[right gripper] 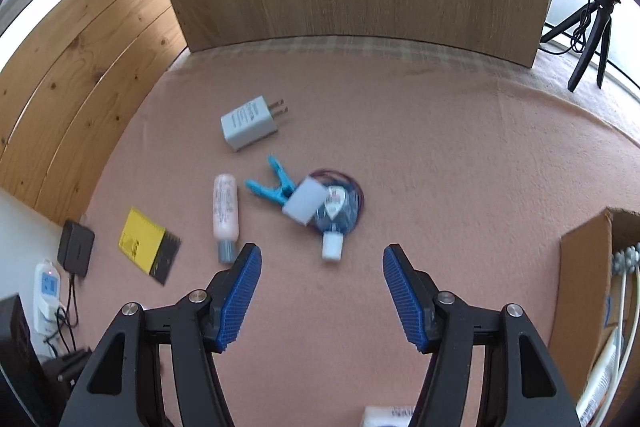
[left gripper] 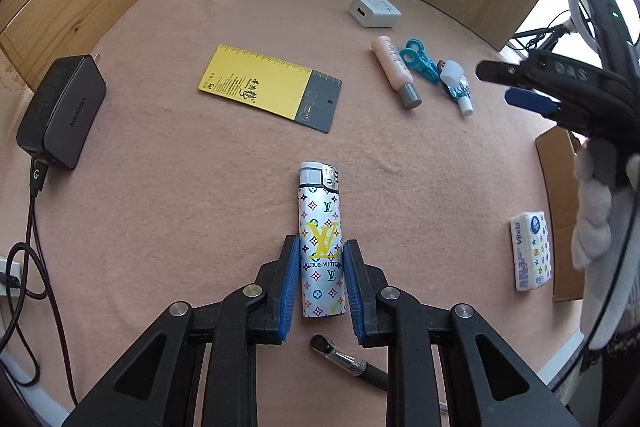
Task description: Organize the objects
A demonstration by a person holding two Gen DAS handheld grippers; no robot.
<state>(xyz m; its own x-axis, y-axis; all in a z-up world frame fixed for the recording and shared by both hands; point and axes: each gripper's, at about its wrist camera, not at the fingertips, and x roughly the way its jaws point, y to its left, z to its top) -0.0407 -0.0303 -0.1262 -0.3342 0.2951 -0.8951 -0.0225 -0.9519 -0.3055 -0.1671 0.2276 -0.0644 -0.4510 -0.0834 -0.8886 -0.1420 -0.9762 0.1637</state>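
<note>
In the left wrist view my left gripper [left gripper: 322,243] is shut on a silver lighter [left gripper: 320,211] with a coloured monogram print. Its blue pads press the lower body and its cap points away from me. My right gripper [left gripper: 499,85] comes in from the right edge, held by a hand in a pale fluffy sleeve [left gripper: 596,219]. In the right wrist view the right gripper [right gripper: 322,253] is open with nothing between its pads. It hangs over the pink cloth just short of a small blue bottle [right gripper: 338,213] with a white cap. Beside the bottle lie a white block [right gripper: 304,205], a teal clip [right gripper: 272,183] and a pink tube [right gripper: 226,211].
A white charger [right gripper: 250,125] lies further back. To the left are a yellow ruler card [left gripper: 272,87] and a black power adapter [left gripper: 60,111] with its cable. A tissue pack [left gripper: 532,251] and a cardboard box [right gripper: 584,287] are on the right. A black pen [left gripper: 352,363] lies under the left gripper. Wooden boards wall the back.
</note>
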